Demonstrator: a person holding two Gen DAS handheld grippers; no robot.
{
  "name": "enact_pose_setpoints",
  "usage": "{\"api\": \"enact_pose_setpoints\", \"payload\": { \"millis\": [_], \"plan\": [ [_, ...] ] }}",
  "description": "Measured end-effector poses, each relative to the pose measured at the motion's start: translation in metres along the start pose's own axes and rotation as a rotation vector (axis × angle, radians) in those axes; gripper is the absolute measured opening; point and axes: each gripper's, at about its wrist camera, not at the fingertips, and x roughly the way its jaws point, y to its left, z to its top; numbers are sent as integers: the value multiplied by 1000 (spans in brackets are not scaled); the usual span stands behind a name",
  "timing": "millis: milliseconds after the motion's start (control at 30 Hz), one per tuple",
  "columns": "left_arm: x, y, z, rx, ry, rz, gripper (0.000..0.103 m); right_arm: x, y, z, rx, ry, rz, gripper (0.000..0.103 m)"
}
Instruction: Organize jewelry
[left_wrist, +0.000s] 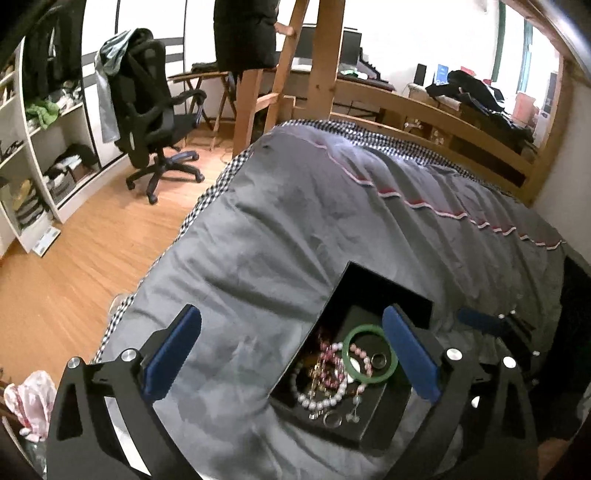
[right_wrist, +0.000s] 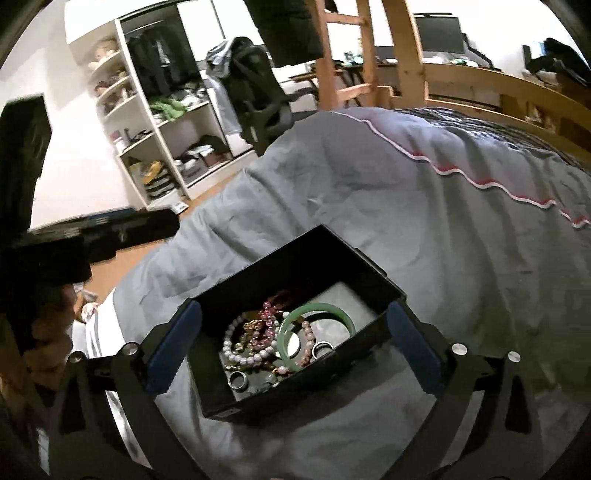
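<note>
An open black jewelry box (left_wrist: 391, 291) (right_wrist: 295, 254) lies on the grey duvet. Inside are a green bangle (left_wrist: 347, 354) (right_wrist: 321, 309), a white pearl bracelet (left_wrist: 321, 400) (right_wrist: 236, 352), pink bead strands (left_wrist: 328, 354) (right_wrist: 267, 314), and metal rings (left_wrist: 378, 359) (right_wrist: 238, 380). My left gripper (left_wrist: 291, 354) is open and empty, above the duvet, its right finger over the box's right side. My right gripper (right_wrist: 295, 343) is open and empty, its fingers straddling the box. The right gripper's fingers (left_wrist: 476, 319) show in the left wrist view; the left gripper's body (right_wrist: 92, 232) shows in the right wrist view.
The grey duvet (left_wrist: 314, 206) (right_wrist: 443, 221) covers a wooden-framed bed (left_wrist: 424, 118). A black office chair (left_wrist: 147, 110) stands on the wood floor at left, near white shelves (left_wrist: 44, 147) (right_wrist: 159, 122). A pink-white cloth (left_wrist: 29, 402) lies by the bed.
</note>
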Motion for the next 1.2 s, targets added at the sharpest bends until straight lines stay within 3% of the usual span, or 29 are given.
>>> {"api": "enact_pose_setpoints", "payload": {
  "millis": [367, 700, 1200],
  "plan": [
    [-50, -7, -35, 62, 33, 62, 97, -55, 30, -25, 21, 59, -98, 99],
    [-63, -1, -83, 89, 41, 115, 97, -78, 51, -43, -26, 43, -142, 99],
    [-45, 1, -81, 58, 33, 103, 97, -68, 42, -49, -18, 52, -144, 99]
  ]
}}
